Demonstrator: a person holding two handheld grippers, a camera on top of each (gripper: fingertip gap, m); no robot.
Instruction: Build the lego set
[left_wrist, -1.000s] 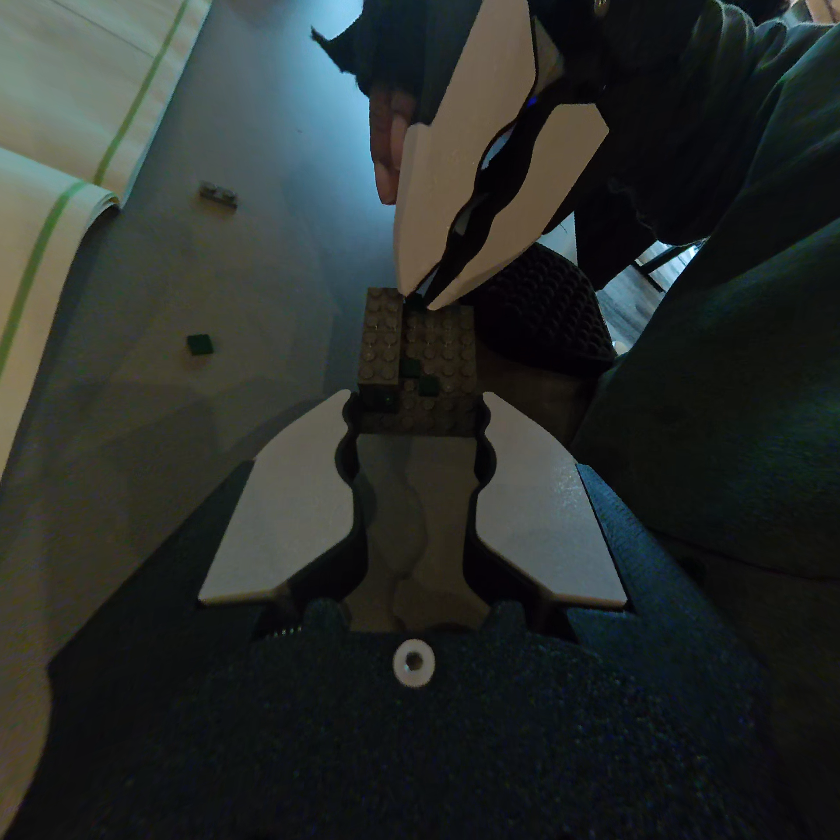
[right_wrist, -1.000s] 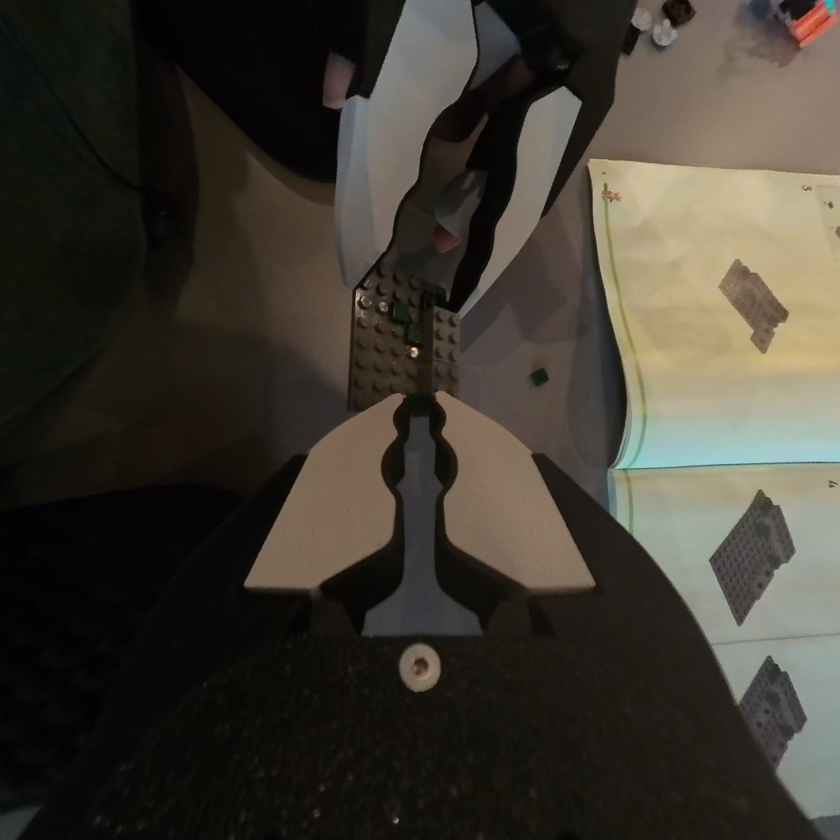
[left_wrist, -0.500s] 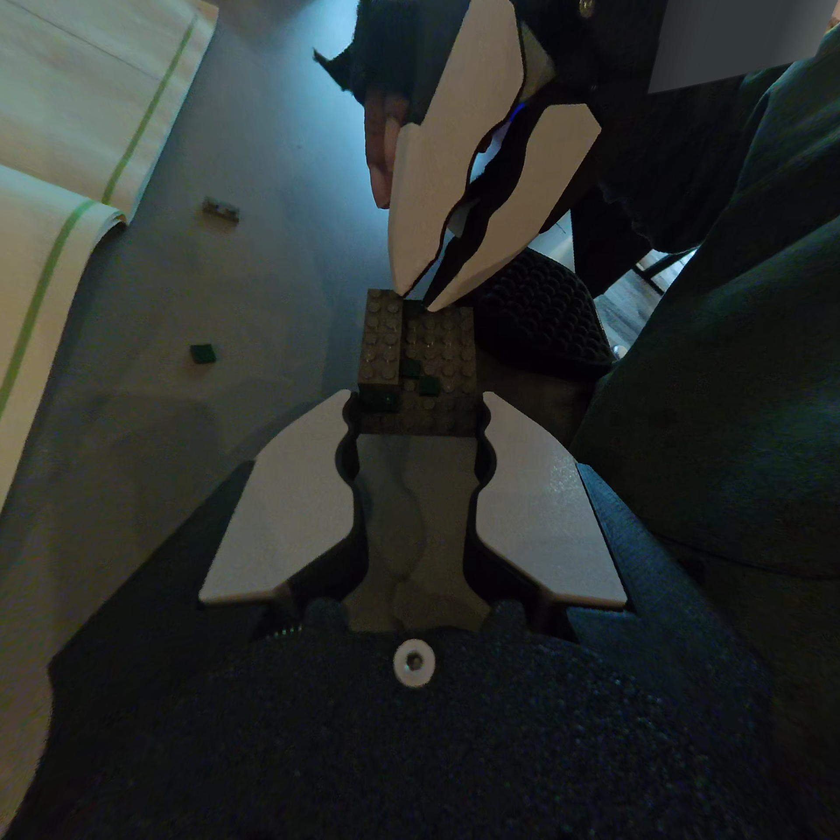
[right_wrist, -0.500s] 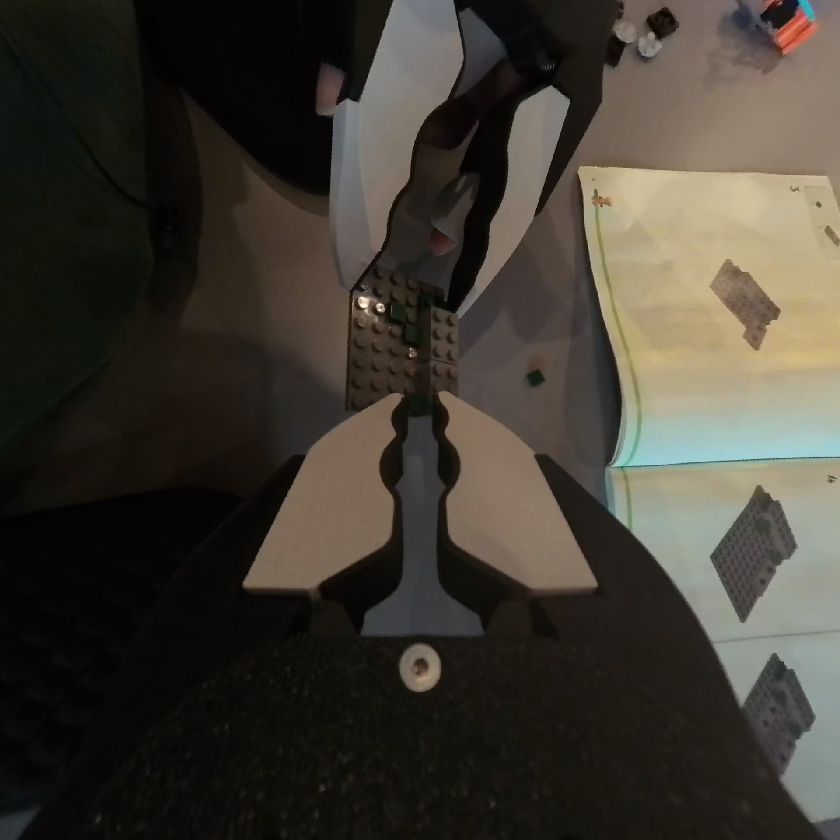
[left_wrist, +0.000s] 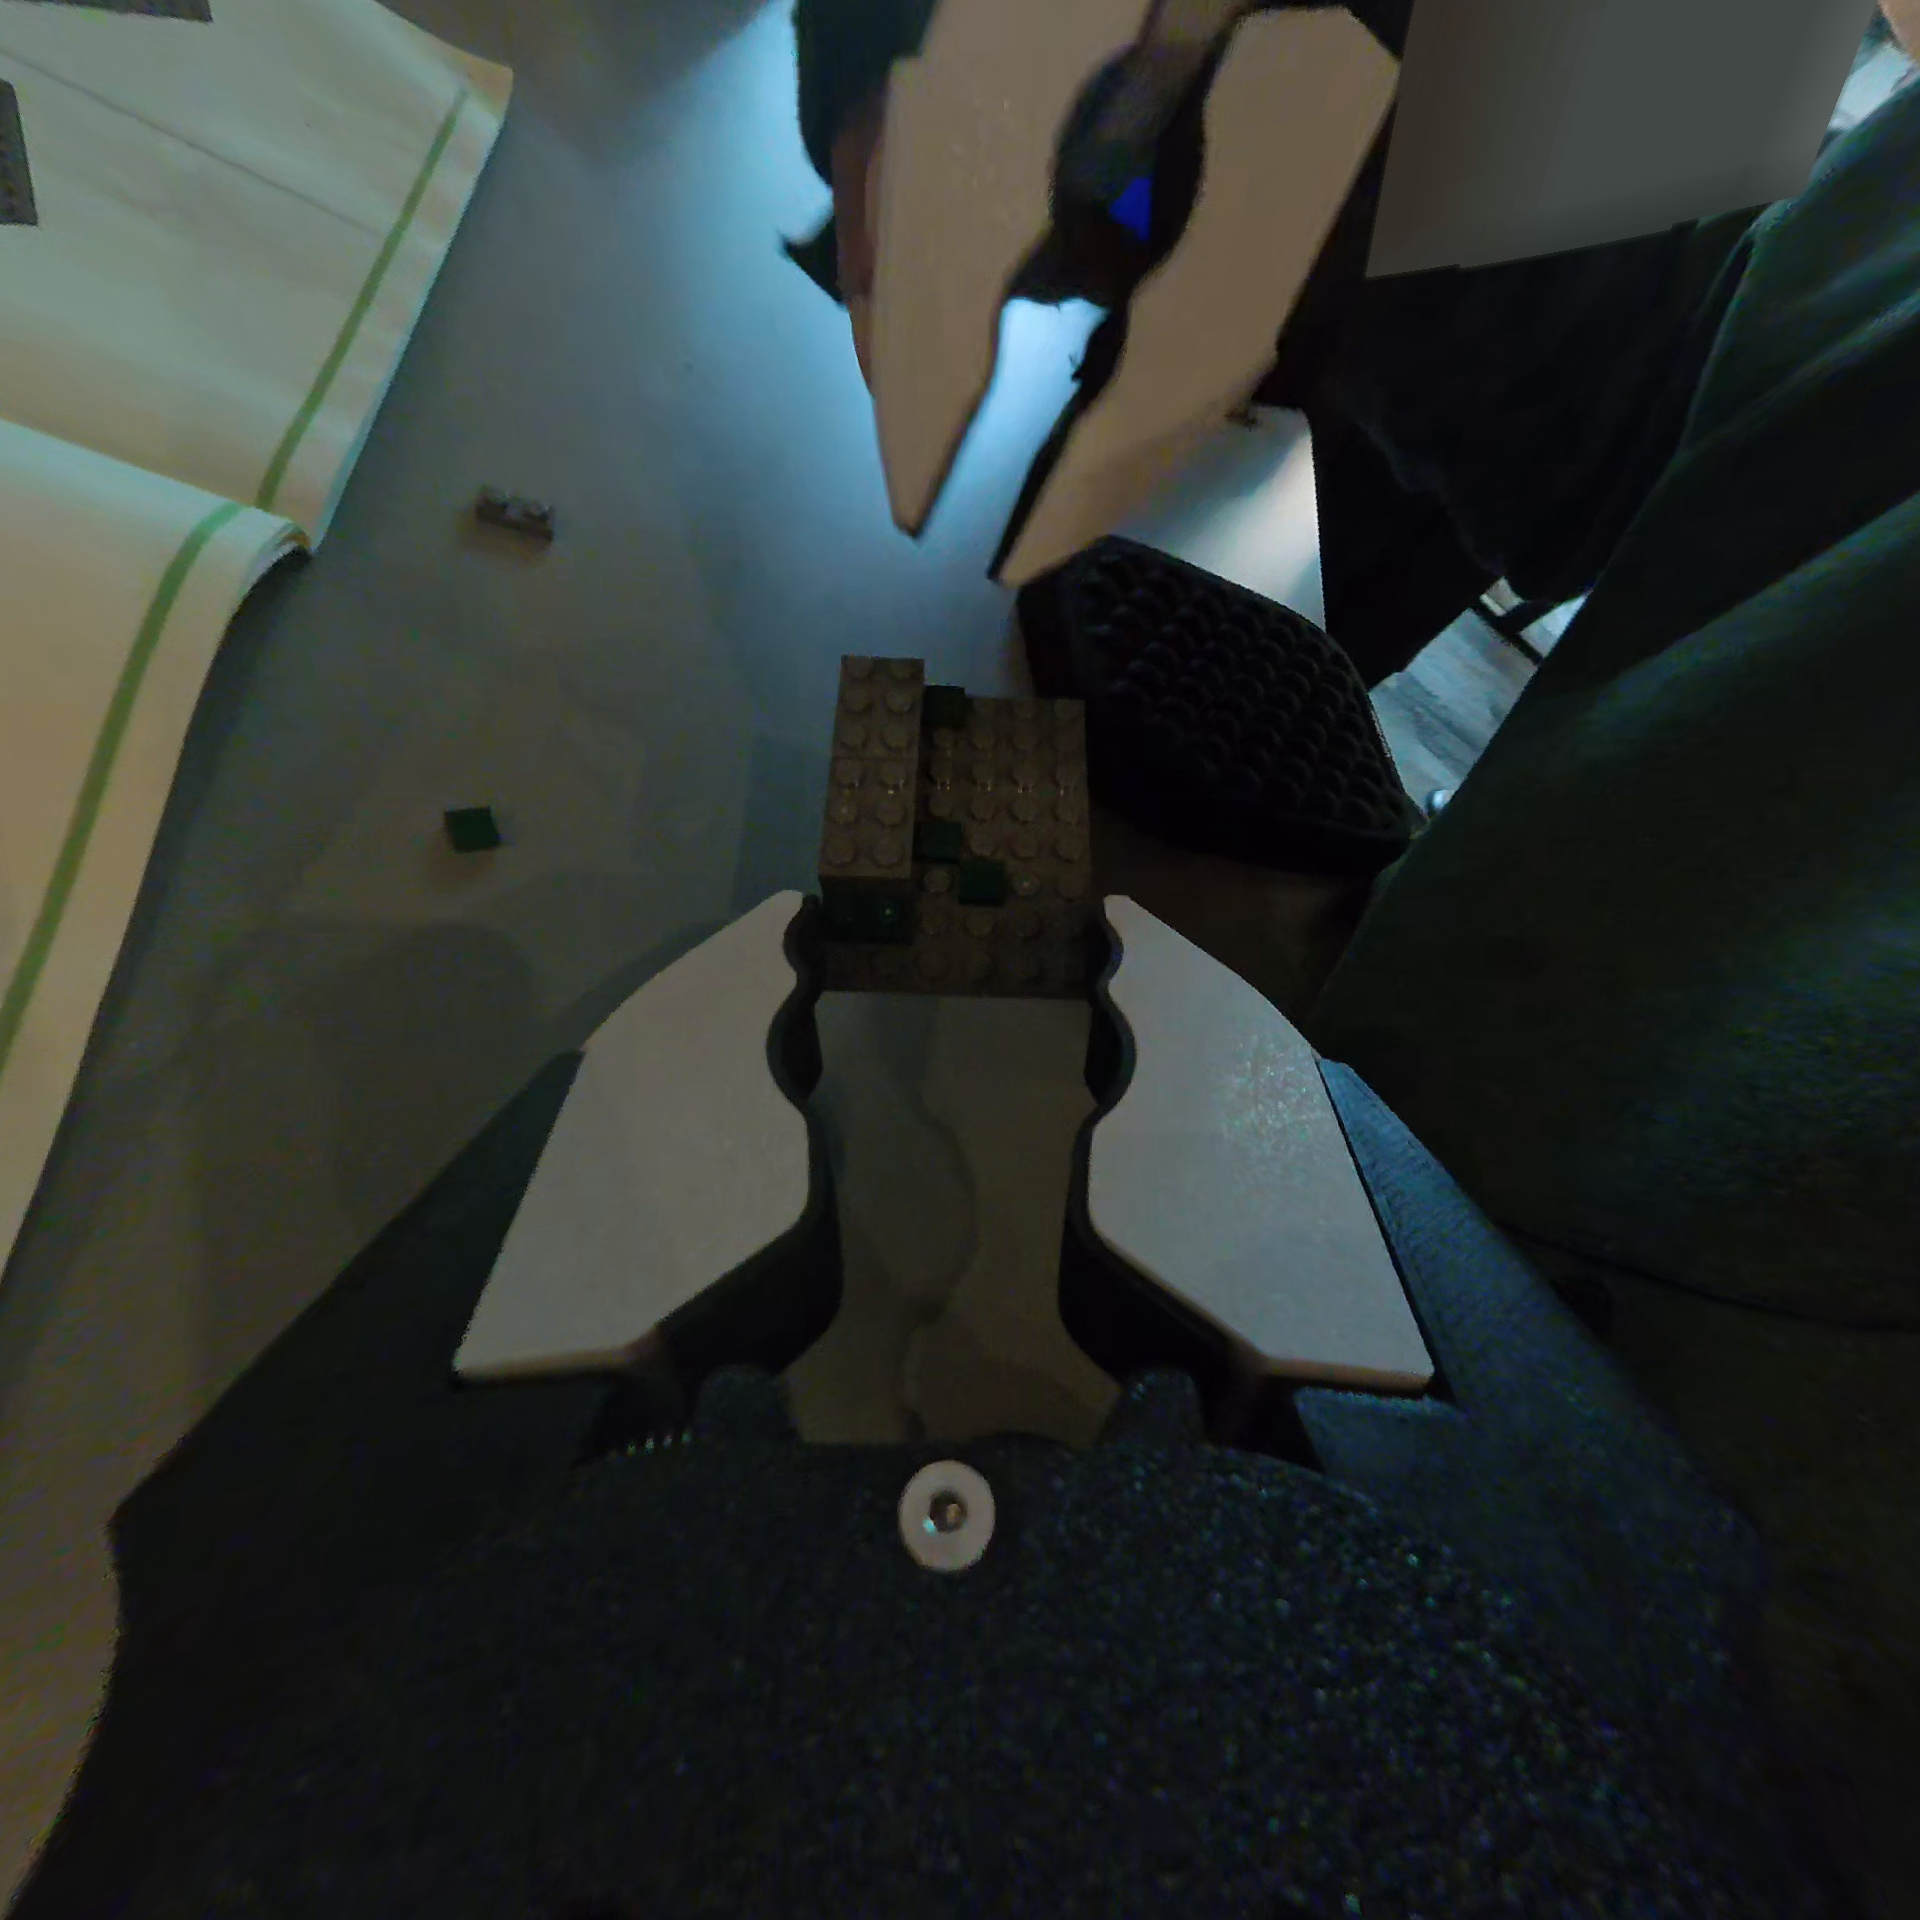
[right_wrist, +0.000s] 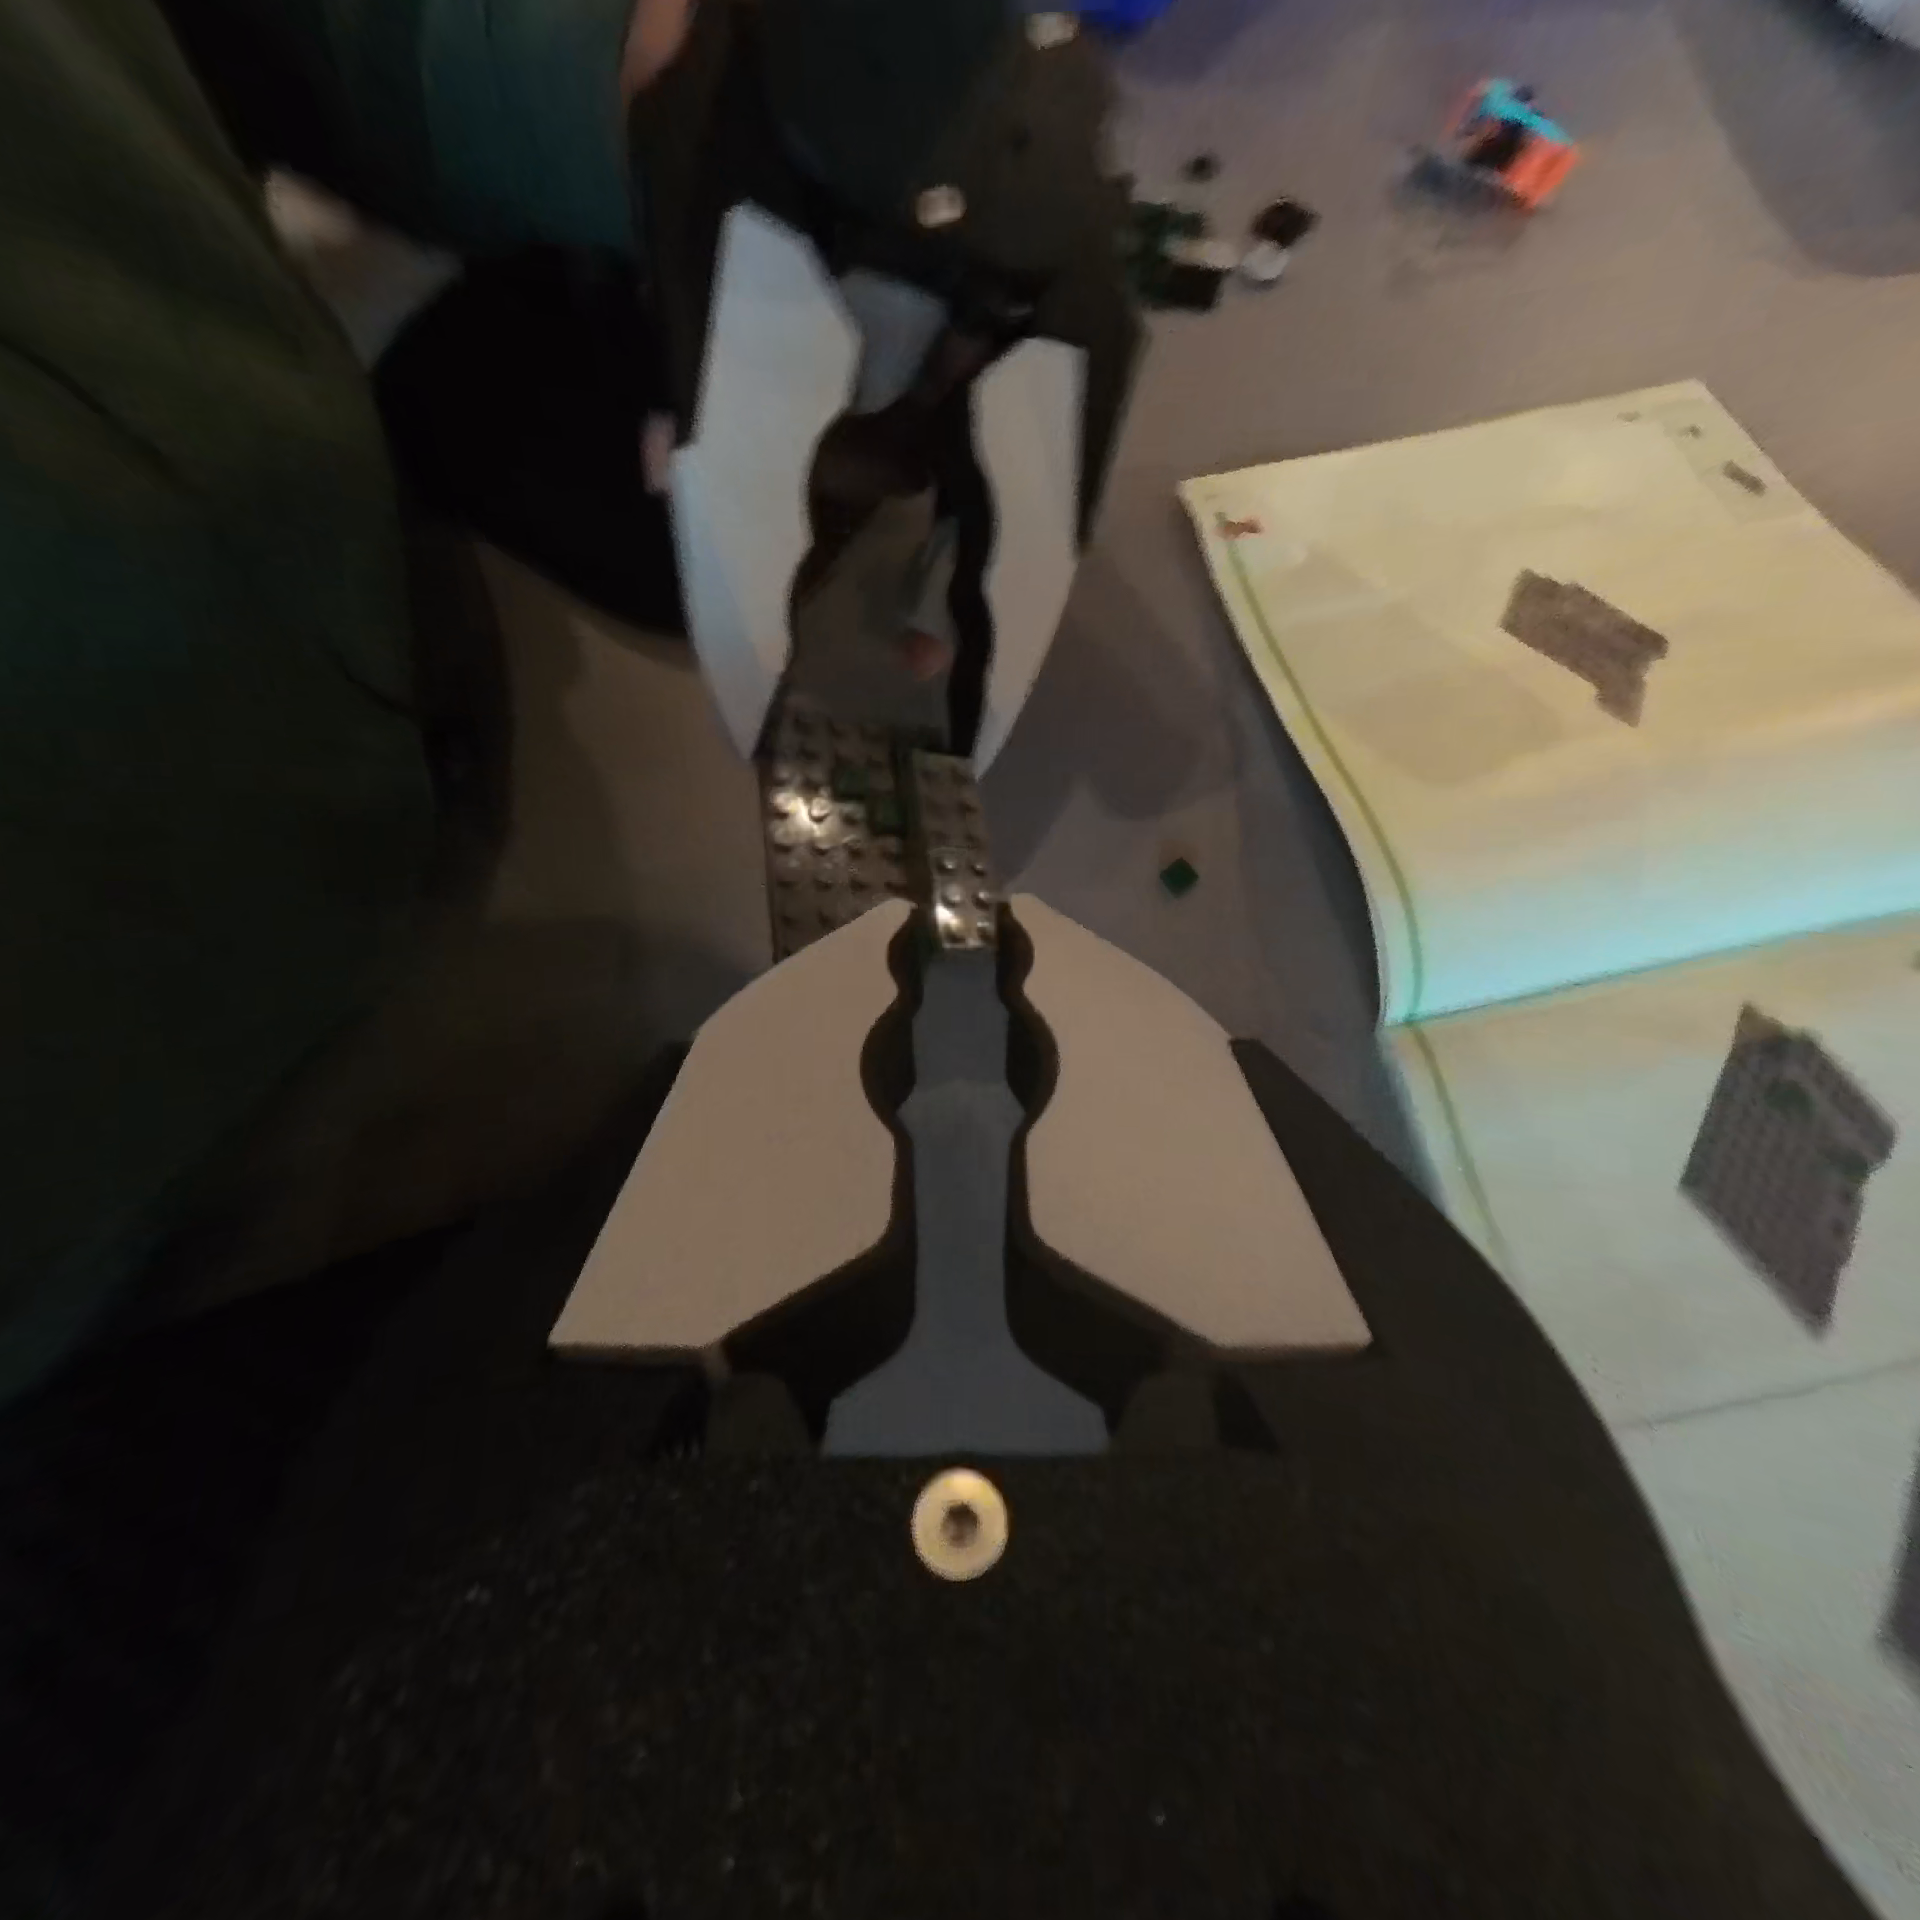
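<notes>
Two white fingers of the left gripper (left_wrist: 951, 925) clamp the near end of the grey lego plate (left_wrist: 956, 831), one on each side edge. The plate carries a raised grey strip along its left side and a few small dark green pieces. Beyond its far end the right gripper (left_wrist: 961, 545) hangs clear of it, jaws slightly parted and empty. To the left of the jaws lie a loose green piece (left_wrist: 473, 829), a small grey piece (left_wrist: 514, 514) and the open instruction booklet (left_wrist: 156, 343).

In the blurred right wrist view, the right gripper (right_wrist: 956, 920) has its tips apart, with the plate (right_wrist: 831, 852) just ahead; whether they touch it cannot be told. The left gripper (right_wrist: 868, 727) grips the plate's far end. The booklet (right_wrist: 1558, 748) lies to the right.
</notes>
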